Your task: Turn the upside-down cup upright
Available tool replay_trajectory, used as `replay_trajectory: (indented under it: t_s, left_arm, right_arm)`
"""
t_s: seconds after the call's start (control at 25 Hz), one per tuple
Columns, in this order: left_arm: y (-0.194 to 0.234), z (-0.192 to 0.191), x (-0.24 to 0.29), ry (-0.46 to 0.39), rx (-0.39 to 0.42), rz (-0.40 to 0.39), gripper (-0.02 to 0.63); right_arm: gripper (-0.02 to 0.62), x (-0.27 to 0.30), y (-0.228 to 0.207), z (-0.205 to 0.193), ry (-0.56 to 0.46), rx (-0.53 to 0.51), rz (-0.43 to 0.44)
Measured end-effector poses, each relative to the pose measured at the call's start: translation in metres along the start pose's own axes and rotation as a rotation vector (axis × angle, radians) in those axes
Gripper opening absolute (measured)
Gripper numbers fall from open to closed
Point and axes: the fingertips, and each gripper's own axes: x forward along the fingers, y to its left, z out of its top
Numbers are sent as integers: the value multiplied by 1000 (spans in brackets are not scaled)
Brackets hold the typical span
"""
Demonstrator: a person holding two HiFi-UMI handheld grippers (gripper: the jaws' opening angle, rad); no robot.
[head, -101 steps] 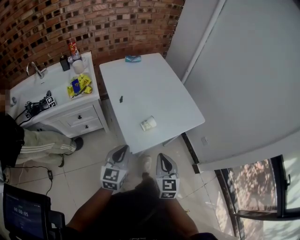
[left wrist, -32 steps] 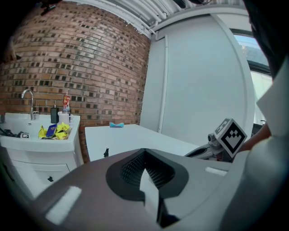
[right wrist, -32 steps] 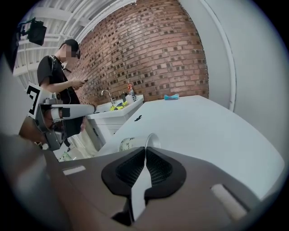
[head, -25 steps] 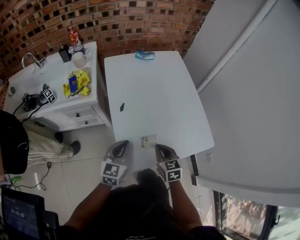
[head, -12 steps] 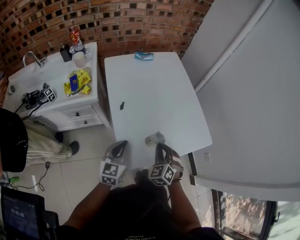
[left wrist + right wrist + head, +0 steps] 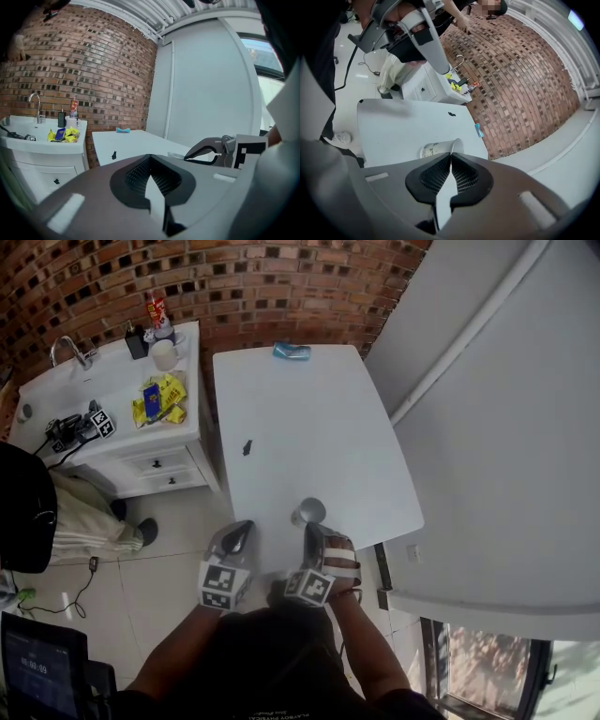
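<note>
Head view: a white desk [image 6: 319, 427] is standing with its far edge against a brick wall [image 6: 281, 287], and the cup [image 6: 308, 513] is sitting close to the desk's near edge, roughly midway along it. The cup's open mouth is showing as a grey circle facing upward. The right gripper [image 6: 311, 531] is reaching in over the near edge, rolled onto its side, with its tips at the cup. The left gripper [image 6: 242, 529] is hovering beside it near the near left corner, apart from the cup. A small dark object [image 6: 247, 447] is lying toward the left edge, and a blue item [image 6: 292, 351] is resting at the far edge. A white sink counter [image 6: 112, 442] carrying yellow packets [image 6: 157, 399] is standing beyond the desk's left edge.

Left gripper view: the left gripper [image 6: 150, 157] is showing its jaws pressed together with nothing between them. The desk [image 6: 136, 140] is stretching ahead, and the right gripper [image 6: 190, 156] is showing at the right.

Right gripper view: the picture is rolled sideways. The right gripper [image 6: 451, 154] is pinching the rim of the cup [image 6: 433, 150], its jaws closed tight on the thin wall. The cup's patterned side is pointing away from the jaws over the desk [image 6: 403, 126]. Whether its base is touching the desk cannot be told. The left gripper [image 6: 442, 68] is hanging over the desk, apart from the cup.
</note>
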Motion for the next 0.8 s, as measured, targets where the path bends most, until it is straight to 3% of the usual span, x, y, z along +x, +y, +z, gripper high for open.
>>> replay_trajectory:
  t_s: [0.4, 0.8]
  left_arm:
    - [3, -8, -8, -5, -22, 7, -3]
    - [2, 2, -16, -3, -10, -5, -3]
  right_arm:
    - [29, -1, 13, 6, -16, -95, 19]
    - [123, -10, 18, 12, -38, -44, 72]
